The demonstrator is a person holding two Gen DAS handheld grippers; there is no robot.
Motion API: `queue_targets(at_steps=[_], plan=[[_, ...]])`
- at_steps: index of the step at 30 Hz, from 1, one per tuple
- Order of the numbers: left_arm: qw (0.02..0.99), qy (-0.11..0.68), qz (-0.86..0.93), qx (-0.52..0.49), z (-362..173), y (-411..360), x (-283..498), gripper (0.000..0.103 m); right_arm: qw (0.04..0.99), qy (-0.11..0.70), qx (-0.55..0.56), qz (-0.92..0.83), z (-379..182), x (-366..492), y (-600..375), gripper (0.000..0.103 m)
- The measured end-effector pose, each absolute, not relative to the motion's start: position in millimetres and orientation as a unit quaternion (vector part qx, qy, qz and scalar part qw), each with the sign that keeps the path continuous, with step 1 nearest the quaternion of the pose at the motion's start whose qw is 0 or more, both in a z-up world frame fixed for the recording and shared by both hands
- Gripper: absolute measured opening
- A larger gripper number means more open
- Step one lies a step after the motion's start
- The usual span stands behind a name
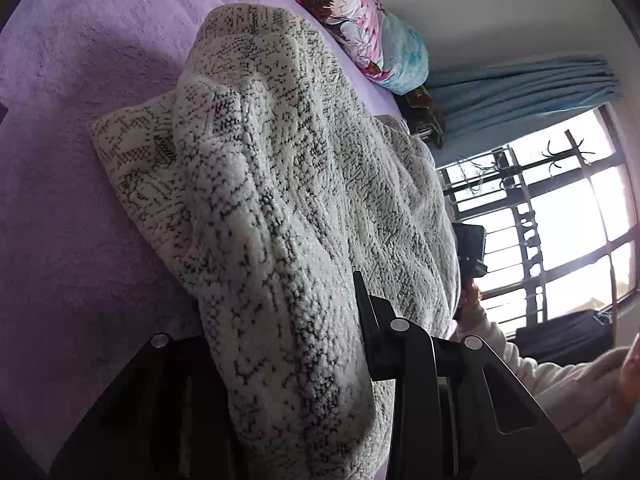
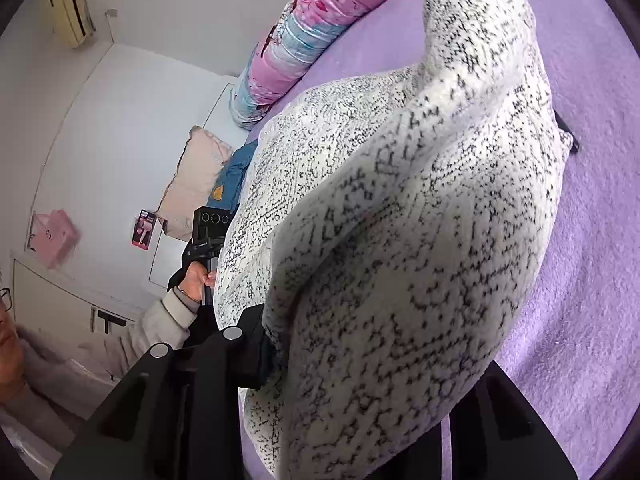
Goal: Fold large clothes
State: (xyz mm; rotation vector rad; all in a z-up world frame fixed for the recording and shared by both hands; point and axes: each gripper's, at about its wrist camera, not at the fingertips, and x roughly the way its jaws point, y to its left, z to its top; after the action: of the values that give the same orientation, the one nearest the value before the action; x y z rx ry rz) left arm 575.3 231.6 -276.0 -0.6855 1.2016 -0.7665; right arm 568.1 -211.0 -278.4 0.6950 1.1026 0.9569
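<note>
Gripping a thick bunch of the white-and-black knit garment (image 1: 280, 208) between the black fingers of the left gripper (image 1: 280, 320), with the jaws spread only as far as the wad of cloth between them; the right finger (image 1: 366, 304) standing clear against the knit, the left one mostly buried under the fold. Clamping likewise with the right gripper (image 2: 360, 360) on another bunch of the same garment (image 2: 420, 240), jaws narrowed onto the fabric, the left finger (image 2: 256, 344) pressing into the cloth and the far finger hidden behind the drape. Hanging lifted and draped over both tools, the knit rising in a tall hump and trailing back down onto the purple fleece bedspread (image 1: 72, 80), its far part lying flat on the bed at the left in the left wrist view. Showing a speckled, geometric black pattern on fuzzy cream yarn, heavily creased into deep folds. Lying along the far edge of the bed, a long pink and blue printed bolster (image 2: 304, 36). Glowing bright at the right in the left wrist view, a barred window (image 1: 560, 220) under a blue curtain (image 1: 520, 84). Holding the handle of the left tool, a bare hand (image 2: 196, 280) in a pale sleeve, seen from the right wrist camera.
</note>
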Motion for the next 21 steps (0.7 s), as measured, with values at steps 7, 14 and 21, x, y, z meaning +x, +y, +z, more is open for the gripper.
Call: queue_targets(at_steps=[7, 14, 21], plan=[[0.713, 0.536, -0.352, -0.282, -230.6, 204.6, 574.0, 0.026, 0.703, 0.48, 0.298, 0.432, -247.5, 556.1, -218.9, 0.031], [0.714, 0.54, -0.371, -0.247, -189.6, 166.9, 575.4, 0.025, 0.72, 0.458, 0.284, 0.437, -215.7, 531.3, -256.4, 0.03], [0.702, 0.532, -0.416, -0.224, -155.5, 73.5, 580.8, 0.025, 0.752, 0.437, 0.286, 0.402, -179.5, 479.8, -336.2, 0.03]])
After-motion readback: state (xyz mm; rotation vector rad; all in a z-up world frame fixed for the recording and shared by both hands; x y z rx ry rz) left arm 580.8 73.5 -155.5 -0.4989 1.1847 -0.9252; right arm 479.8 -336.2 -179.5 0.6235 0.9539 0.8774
